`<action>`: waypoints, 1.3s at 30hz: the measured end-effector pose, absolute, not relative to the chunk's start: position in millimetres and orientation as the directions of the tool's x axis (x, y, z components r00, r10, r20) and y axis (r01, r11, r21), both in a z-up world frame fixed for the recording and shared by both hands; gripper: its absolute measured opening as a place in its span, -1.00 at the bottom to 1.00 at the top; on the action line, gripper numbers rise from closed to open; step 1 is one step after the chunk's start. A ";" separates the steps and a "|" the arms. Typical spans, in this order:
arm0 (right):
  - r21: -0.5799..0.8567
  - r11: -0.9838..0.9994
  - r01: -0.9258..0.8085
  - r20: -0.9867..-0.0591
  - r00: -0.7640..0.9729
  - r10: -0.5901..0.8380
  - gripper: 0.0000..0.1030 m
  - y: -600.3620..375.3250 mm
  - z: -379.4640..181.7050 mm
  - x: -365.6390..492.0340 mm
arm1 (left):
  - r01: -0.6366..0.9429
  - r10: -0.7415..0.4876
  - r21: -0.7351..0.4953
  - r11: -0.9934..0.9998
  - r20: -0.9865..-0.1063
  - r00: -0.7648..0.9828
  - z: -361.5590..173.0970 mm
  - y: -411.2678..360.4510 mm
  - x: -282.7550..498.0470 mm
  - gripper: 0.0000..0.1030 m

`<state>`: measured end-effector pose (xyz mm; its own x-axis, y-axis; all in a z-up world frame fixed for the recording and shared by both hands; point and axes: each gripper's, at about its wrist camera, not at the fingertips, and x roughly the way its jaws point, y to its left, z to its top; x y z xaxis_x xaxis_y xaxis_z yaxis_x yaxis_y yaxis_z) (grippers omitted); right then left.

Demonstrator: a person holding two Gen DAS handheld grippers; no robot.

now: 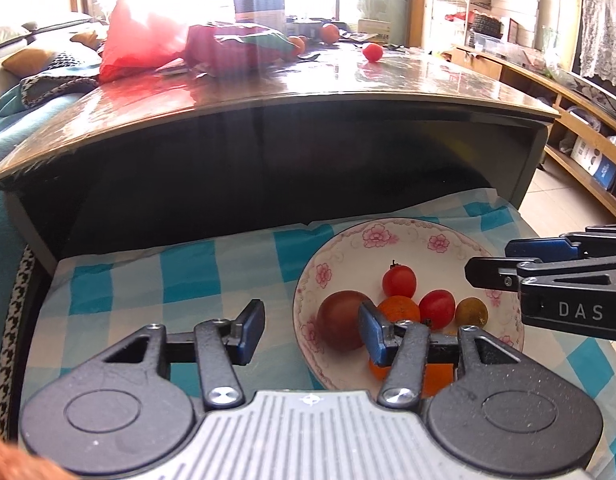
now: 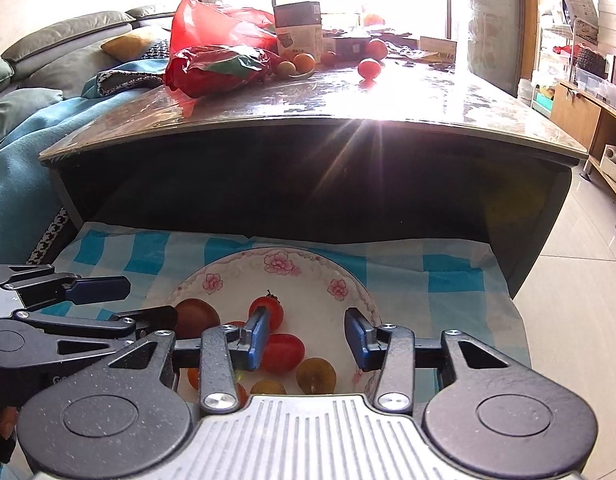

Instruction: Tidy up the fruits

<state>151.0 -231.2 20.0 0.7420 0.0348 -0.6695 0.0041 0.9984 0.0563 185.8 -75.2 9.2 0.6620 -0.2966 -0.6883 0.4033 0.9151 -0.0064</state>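
Note:
A white bowl with pink flowers (image 1: 392, 236) (image 2: 308, 264) sits on a blue checked cloth and holds several small fruits. Among them are a dark red-brown tomato (image 1: 340, 320) (image 2: 197, 314), a stemmed red cherry tomato (image 1: 399, 280) (image 2: 272, 309), an orange one (image 1: 400, 308), another red one (image 1: 436, 308) (image 2: 283, 352) and an olive-yellow one (image 1: 472, 312) (image 2: 316, 376). My left gripper (image 1: 312, 334) is open over the bowl's left rim with nothing between its fingers. My right gripper (image 2: 305, 338) hangs open above the fruits, empty. It also shows at the right edge of the left wrist view (image 1: 492, 264).
Behind the cloth rises a dark coffee table (image 1: 267, 92) (image 2: 328, 104) with a glossy top. On it lie a red plastic bag (image 1: 147, 44) (image 2: 211, 40), a box (image 2: 297, 28) and loose fruits, including a red tomato (image 1: 372, 52) (image 2: 368, 69). A sofa stands at left, shelves at right.

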 end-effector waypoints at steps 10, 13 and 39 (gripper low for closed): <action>0.095 0.995 0.017 -0.654 0.755 0.049 -0.25 -228.1 35.1 123.8 | 0.336 -0.228 0.047 0.941 -0.647 0.727 28.6 -66.3 154.9 0.63; 0.085 0.996 0.011 -0.657 0.753 0.048 -0.24 -224.8 37.3 112.6 | 0.327 -0.226 0.043 0.944 -0.639 0.736 34.8 -63.2 146.0 0.68; 0.135 0.989 0.058 -0.654 0.755 0.045 -0.15 -199.6 56.4 2.2 | 0.260 -0.185 0.021 0.965 -0.651 0.736 51.8 -30.3 28.1 1.00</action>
<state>2.2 -199.6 56.4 0.7552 0.0449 -0.6540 0.0580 0.9892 0.1349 28.1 -30.3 51.8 0.7362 -0.1846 -0.6512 0.2603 0.9653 0.0206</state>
